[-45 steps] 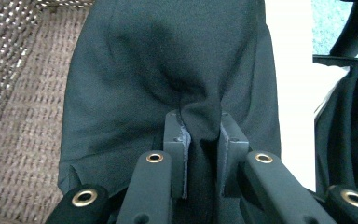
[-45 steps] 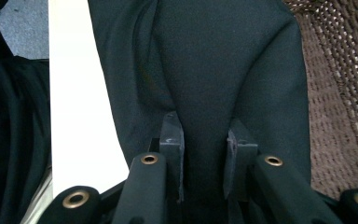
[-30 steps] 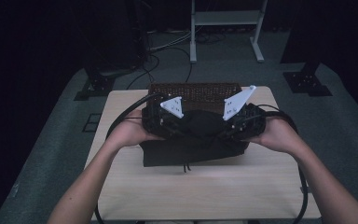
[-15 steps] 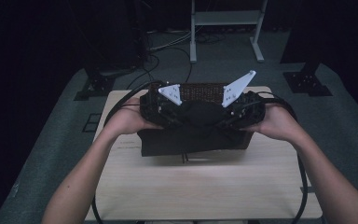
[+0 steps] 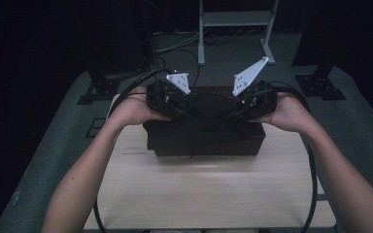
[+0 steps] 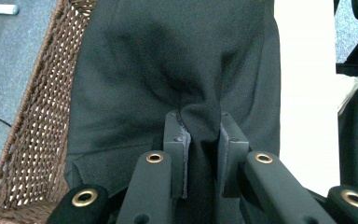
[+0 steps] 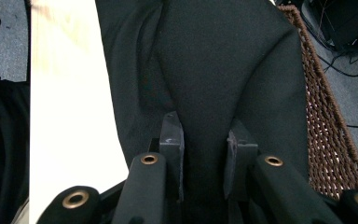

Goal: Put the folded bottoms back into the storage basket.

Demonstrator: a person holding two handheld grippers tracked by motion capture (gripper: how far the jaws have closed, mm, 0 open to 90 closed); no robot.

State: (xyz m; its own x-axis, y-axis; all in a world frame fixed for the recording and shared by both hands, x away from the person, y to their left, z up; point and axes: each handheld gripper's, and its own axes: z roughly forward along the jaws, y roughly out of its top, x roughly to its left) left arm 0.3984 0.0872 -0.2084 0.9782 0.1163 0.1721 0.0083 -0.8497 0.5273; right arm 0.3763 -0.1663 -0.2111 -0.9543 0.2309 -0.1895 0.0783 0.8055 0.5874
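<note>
A: Far left, high view: person's left forearm comes up from the bottom edge to the left gripper (image 5: 175,99), black w/ a grey three-cornered plate on top. State?

B: Jaws nearly closed, clamped on a bunched fold of the black woven-fabric garment (image 6: 177,70); cloth fills the narrow gap betw. the pads in the left gripper view.

A: Where's the garment?

B: Held up betw. both grippers, over the dark brown woven wicker basket (image 5: 204,143). Its lower part hangs down the basket's near side; in the left gripper view the basket's weave sits left of the cloth.

A: Basket pos.?

B: Far half of the pale rectangular wooden table (image 5: 209,189), approx. centre.

A: Right side?

B: Right gripper (image 5: 245,104), same build, plate tilted up. Jaws a bit wider apart than the left's but gripping a thicker fold of the same garment. In the right gripper view the basket rim runs along the right, bare table to the left.

A: Grippers touching?

B: No, near each other, cloth slack betw. them.
</note>
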